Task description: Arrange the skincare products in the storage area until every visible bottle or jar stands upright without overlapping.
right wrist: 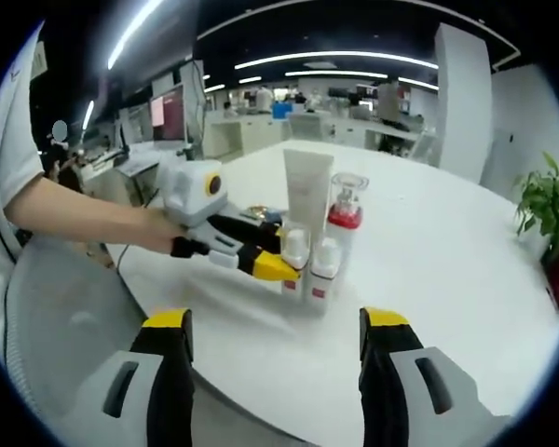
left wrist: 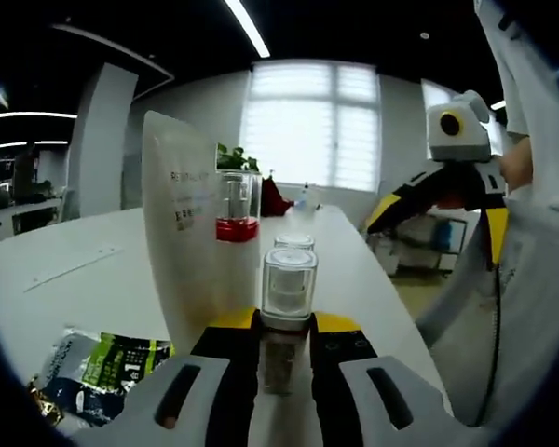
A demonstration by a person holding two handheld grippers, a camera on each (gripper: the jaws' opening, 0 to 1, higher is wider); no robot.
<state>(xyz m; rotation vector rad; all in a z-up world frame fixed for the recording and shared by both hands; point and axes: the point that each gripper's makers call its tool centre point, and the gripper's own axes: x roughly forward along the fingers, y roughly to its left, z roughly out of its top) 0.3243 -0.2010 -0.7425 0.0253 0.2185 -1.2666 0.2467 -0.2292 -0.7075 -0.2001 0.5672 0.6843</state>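
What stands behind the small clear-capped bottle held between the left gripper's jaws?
Behind the small clear-capped bottle in the left gripper stands a second small bottle, only its cap visible; its body is covered. The white tube and red-collared pump bottle stand alongside to the left.

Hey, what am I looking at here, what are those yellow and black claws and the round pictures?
A person holds a hand-operated two-jaw gripper in each hand; a fisheye camera rides on each, hence two round views. In the left gripper view, the left gripper is closed on a small clear-capped bottle. On the white table a tall white tube, a red-collared pump bottle and another small bottle stand together; a sachet lies flat. The right gripper hangs open, empty.
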